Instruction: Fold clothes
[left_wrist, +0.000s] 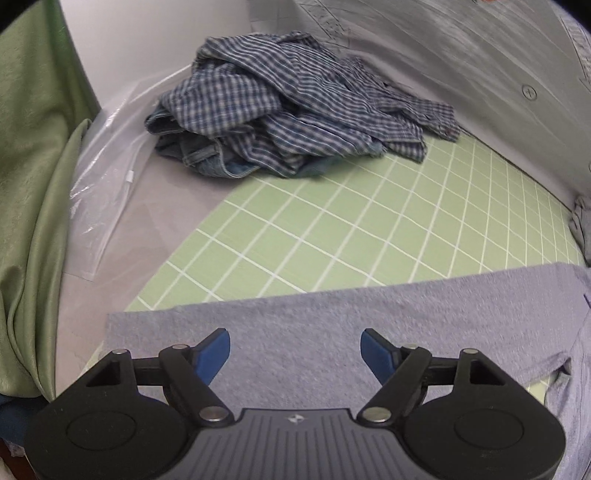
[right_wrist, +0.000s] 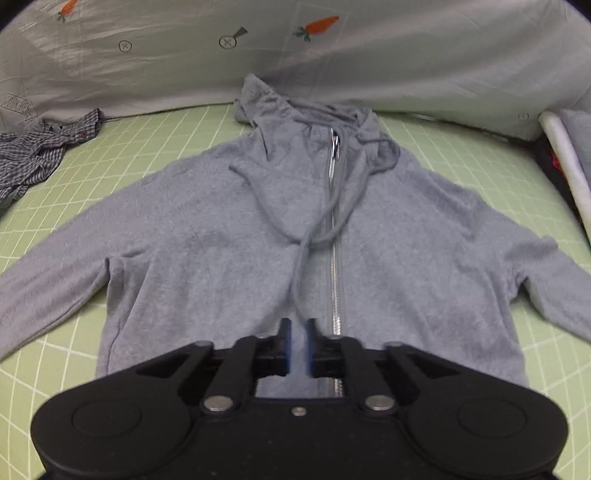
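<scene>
Between the narrowed fingers of the right gripper (right_wrist: 298, 345), grey hoodie (right_wrist: 229, 243) fabric seems pinched, though blur hides contact; beyond them the hoodie lies flat, zipped, sleeves spread on the green grid mat (right_wrist: 74, 166). Only the left view shows the left gripper (left_wrist: 295, 356) spread wide above a sleeve, a checked shirt (left_wrist: 280, 110) heaped farther off.

both wrist views angled down, close over grid mat (left_wrist: 332, 229), sharing grey hoodie (right_wrist: 229, 251)
</scene>
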